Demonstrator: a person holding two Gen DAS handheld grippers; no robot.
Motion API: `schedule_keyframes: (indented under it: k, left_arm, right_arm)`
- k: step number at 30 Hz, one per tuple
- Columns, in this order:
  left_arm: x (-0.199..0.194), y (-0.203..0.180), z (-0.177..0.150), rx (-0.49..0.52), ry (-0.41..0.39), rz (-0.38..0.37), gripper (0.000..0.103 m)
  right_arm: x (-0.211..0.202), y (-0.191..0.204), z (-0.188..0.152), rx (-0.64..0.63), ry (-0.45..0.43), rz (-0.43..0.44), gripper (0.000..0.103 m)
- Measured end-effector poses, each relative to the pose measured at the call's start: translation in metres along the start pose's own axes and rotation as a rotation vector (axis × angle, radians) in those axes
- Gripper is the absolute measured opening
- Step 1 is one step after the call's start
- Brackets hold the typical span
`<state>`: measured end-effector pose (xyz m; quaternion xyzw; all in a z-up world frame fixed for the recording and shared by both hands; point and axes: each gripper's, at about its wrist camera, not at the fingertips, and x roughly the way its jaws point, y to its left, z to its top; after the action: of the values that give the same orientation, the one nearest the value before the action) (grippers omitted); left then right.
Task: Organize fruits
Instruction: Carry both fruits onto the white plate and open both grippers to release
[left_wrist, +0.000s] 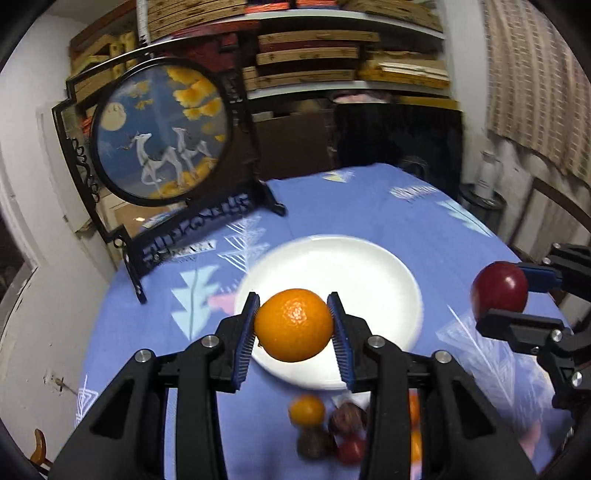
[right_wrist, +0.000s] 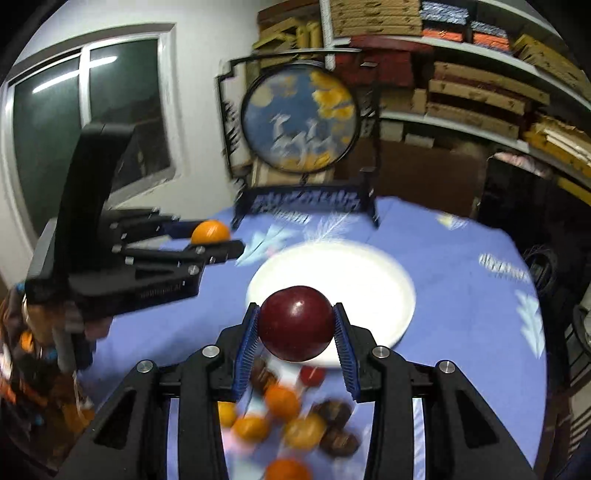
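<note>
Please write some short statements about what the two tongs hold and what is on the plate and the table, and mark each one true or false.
1. The left tongs grip an orange. True.
2. The right tongs grip a banana. False: they grip a dark red fruit.
3. The white plate already holds several fruits. False: no fruit lies on it.
4. More fruits lie on the blue tablecloth, nearer than the plate. True.
5. A round picture in a black stand is at the far side of the table. True.

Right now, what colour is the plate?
White, plain; the plate shows best in the left wrist view.
</note>
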<state>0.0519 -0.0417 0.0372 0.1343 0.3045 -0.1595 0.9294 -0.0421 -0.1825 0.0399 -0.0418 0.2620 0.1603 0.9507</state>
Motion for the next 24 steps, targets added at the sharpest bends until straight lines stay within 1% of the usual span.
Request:
schedule_keyframes:
  k: [3,6,9,12,13,15,16,17,18,19,20,22,24]
  left_arm:
    - [0.051,-0.001,0.007,-0.009,0.083,0.049,0.037]
    - [0.094,-0.003,0.001,-0.022,0.174,0.036,0.037]
    - [0.127,-0.008,-0.004,0.011,0.233,0.042,0.037]
    - [0.146,-0.009,-0.006,0.031,0.269,0.058,0.037]
    - [0.154,-0.010,-0.006,0.033,0.284,0.065,0.037]
    - [0.165,-0.010,-0.006,0.042,0.306,0.066,0.037]
    - [0.169,-0.010,-0.007,0.045,0.312,0.070,0.040]
    - [0.172,-0.010,-0.008,0.048,0.319,0.075,0.045]
    - [0.175,-0.009,-0.008,0.049,0.323,0.082,0.059]
    - [0.174,-0.008,-0.008,0.047,0.311,0.093,0.064]
    - [0.172,-0.007,-0.008,0.046,0.304,0.094,0.065]
    - [0.166,-0.003,-0.008,0.035,0.295,0.085,0.065]
    - [0.154,0.000,-0.011,0.023,0.281,0.085,0.066]
  right_arm:
    - [0.030,-0.022,0.017,0.032,0.030,-0.014,0.040]
    - [0.073,-0.043,0.023,0.064,0.098,-0.029,0.040]
    - [0.109,-0.057,0.019,0.089,0.168,-0.036,0.040]
    - [0.136,-0.067,0.013,0.115,0.214,-0.038,0.040]
    - [0.142,-0.067,0.011,0.111,0.217,-0.045,0.040]
    - [0.156,-0.071,0.011,0.118,0.235,-0.045,0.040]
    - [0.164,-0.073,0.010,0.124,0.248,-0.040,0.041]
    - [0.171,-0.074,0.013,0.126,0.256,-0.042,0.042]
    - [0.176,-0.075,0.013,0.122,0.263,-0.046,0.046]
    - [0.179,-0.074,0.013,0.110,0.269,-0.055,0.053]
    - [0.180,-0.075,0.014,0.106,0.260,-0.069,0.058]
    - [0.174,-0.077,0.017,0.108,0.234,-0.068,0.059]
    - [0.160,-0.077,0.017,0.112,0.218,-0.058,0.060]
